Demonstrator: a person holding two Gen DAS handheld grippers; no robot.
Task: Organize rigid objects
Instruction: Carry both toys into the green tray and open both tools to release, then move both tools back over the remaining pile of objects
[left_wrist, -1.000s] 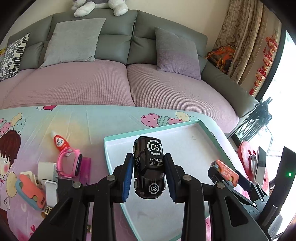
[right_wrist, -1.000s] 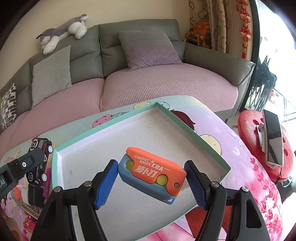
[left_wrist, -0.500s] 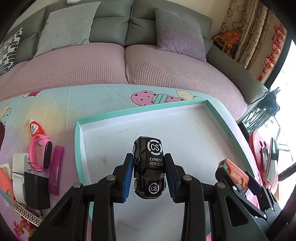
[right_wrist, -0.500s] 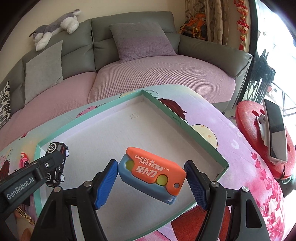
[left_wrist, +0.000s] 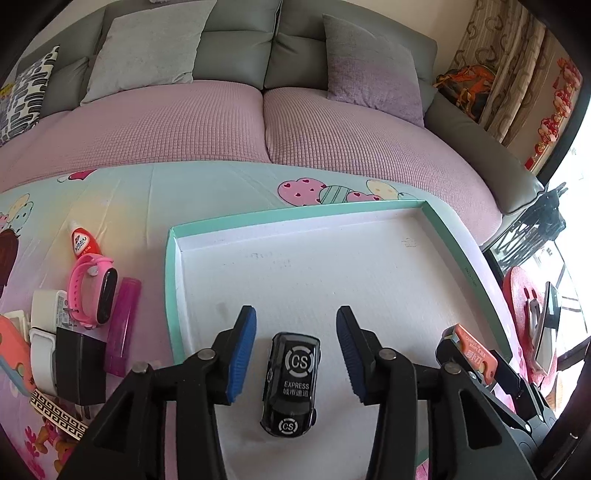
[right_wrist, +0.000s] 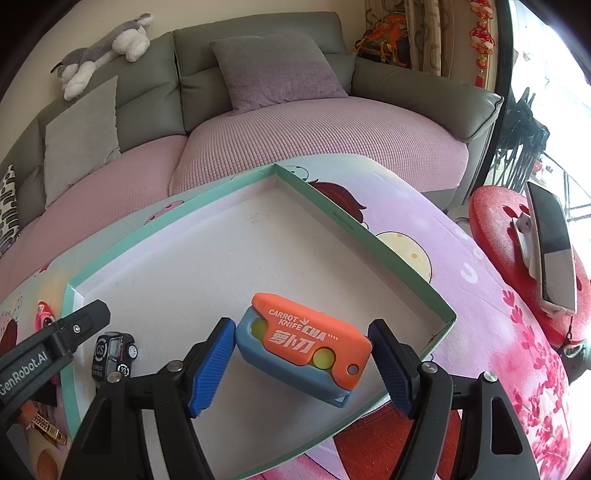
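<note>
While the left claw (left_wrist: 295, 350) was opening, the black toy car (left_wrist: 290, 384) lay between its blue pads, clear of both, on the white floor of the tray (left_wrist: 170, 280) (teal-rimmed); the right claw (right_wrist: 303, 363) stayed clenched on the orange carrot knife (right_wrist: 306, 341) above that tray.

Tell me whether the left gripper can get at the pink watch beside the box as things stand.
Probably yes. The left gripper is opening, its pads clear of the black toy car lying in the box. The pink watch lies uncovered outside the box's left wall, though a purple case crowds it.
</note>
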